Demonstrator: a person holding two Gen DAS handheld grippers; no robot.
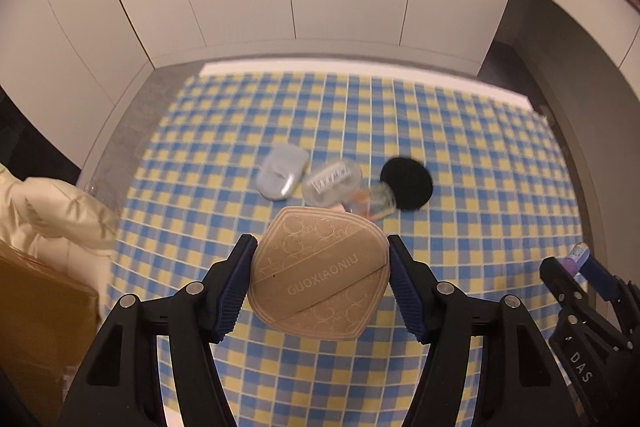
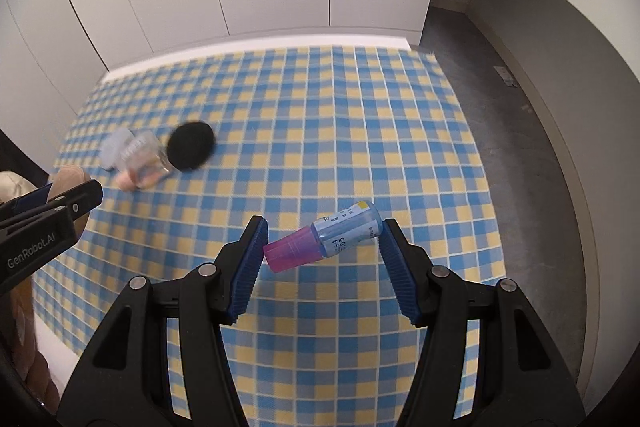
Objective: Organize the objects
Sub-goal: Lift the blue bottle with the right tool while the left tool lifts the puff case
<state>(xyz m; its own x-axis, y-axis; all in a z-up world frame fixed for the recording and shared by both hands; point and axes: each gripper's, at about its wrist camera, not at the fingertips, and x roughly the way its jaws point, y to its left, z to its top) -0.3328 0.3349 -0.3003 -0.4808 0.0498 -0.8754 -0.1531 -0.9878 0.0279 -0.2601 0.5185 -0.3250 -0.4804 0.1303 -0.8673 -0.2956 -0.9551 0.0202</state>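
While both raised over the blue-and-yellow checked tablecloth [image 2: 360,107], left gripper [image 1: 322,279] clamps tan embossed rounded pad [image 1: 320,275], right gripper [image 2: 322,243] pinches small blue bottle with pink cap [image 2: 324,237].

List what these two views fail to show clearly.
- Clear jar contents: both views, motion blur.
- Bottle label text: right wrist view, too small and tilted.
- Grey case: blurred in the left wrist view, half hidden behind the jar in the right.
- Tabletop under the tan puff: left wrist view, covered by the puff.
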